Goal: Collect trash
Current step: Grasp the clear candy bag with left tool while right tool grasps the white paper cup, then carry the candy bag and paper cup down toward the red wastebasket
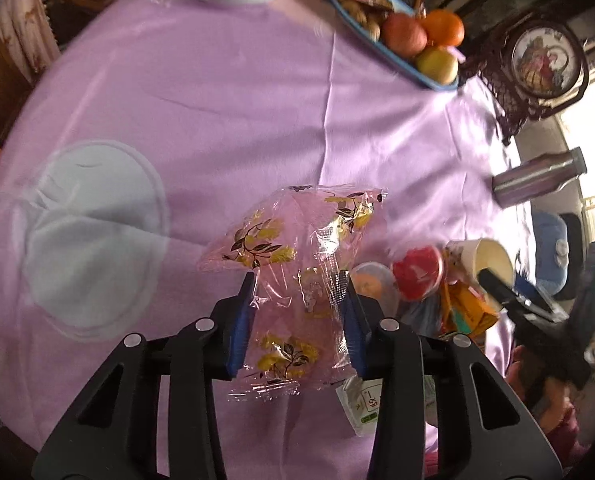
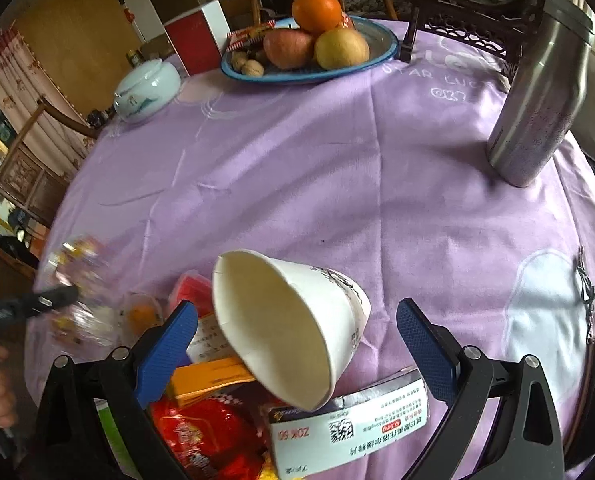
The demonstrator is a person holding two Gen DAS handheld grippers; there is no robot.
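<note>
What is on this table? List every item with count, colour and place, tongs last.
tablecloth: 1, lilac, covers table
plastic bag: 1, clear with yellow leaves, between left tongs
paper cup: 1, white, on its side on trash pile
jelly cups: 2, red and orange, by pile
boxes: 2, white and orange, in pile
red wrapper: 1, near edge
fruit plate: 1, blue, far side
flask: 1, steel, right
jar: 1, white, far left
left tongs: shut on bag
right tongs: open, around cup
</note>
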